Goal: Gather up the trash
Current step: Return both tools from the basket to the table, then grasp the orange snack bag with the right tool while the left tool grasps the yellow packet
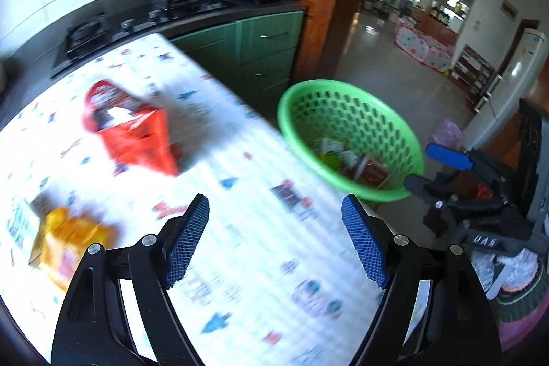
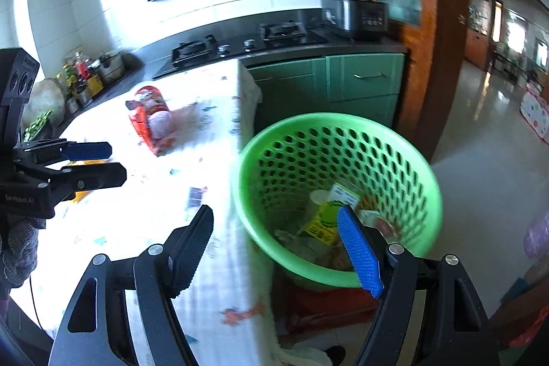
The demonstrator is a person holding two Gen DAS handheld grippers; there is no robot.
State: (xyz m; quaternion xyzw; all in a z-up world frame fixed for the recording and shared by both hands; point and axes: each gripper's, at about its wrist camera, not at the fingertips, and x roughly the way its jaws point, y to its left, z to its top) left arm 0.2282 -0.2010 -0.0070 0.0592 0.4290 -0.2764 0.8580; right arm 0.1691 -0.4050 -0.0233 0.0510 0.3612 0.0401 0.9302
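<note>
Kitchen table [image 1: 240, 228]: both tools empty; red wrapper [image 1: 137, 132], seemingly crumpled.

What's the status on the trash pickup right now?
Left tool open, empty. Right tool open, empty. Red wrapper and yellow packet on table; green basket part-filled. Path clear.

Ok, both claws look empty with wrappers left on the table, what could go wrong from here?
1. The green basket sits off the table's edge on something red; a bump might tip it.
2. The red bag lies open with contents showing; lifting it by one side could spill them.
3. The left-wrist view is blurred, so aiming at the yellow wrapper may miss.
</note>
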